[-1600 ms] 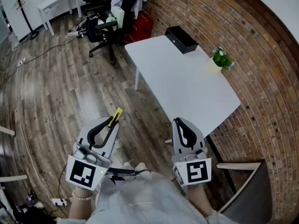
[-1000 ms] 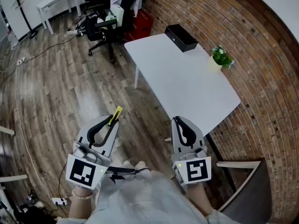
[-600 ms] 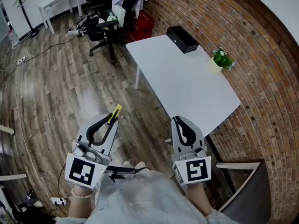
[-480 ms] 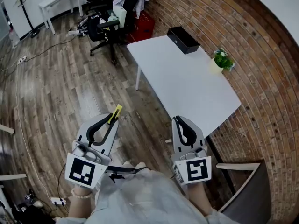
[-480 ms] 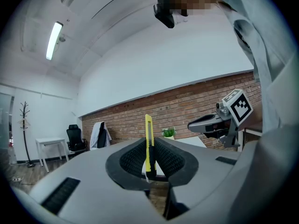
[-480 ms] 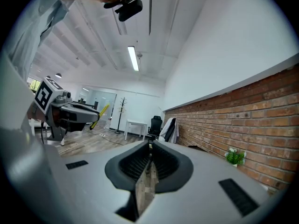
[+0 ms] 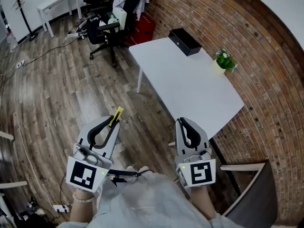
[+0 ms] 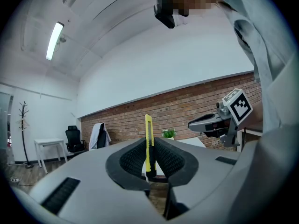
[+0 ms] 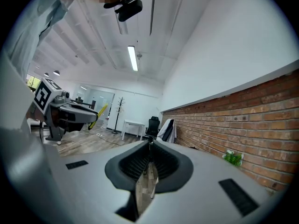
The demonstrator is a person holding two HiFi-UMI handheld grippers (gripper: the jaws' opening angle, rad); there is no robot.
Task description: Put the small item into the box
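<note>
My left gripper (image 7: 114, 122) is shut on a yellow utility knife (image 7: 117, 116), held low over the wooden floor short of the white table (image 7: 185, 87). In the left gripper view the utility knife (image 8: 148, 143) stands upright between the closed jaws. My right gripper (image 7: 182, 125) is shut with nothing in it, near the table's front corner; the right gripper view shows its jaws closed (image 9: 149, 154). A black box (image 7: 184, 40) sits at the table's far end, well away from both grippers.
A small potted plant (image 7: 223, 61) stands at the table's right edge by the brick wall (image 7: 266, 80). Office chairs (image 7: 104, 27) and a red crate (image 7: 145, 25) crowd the floor behind the table. A white desk (image 7: 59, 4) is far left. A grey chair (image 7: 251, 194) is at my right.
Both grippers stay in the same pose with the knife still held. The view has shifted only slightly toward the table.
</note>
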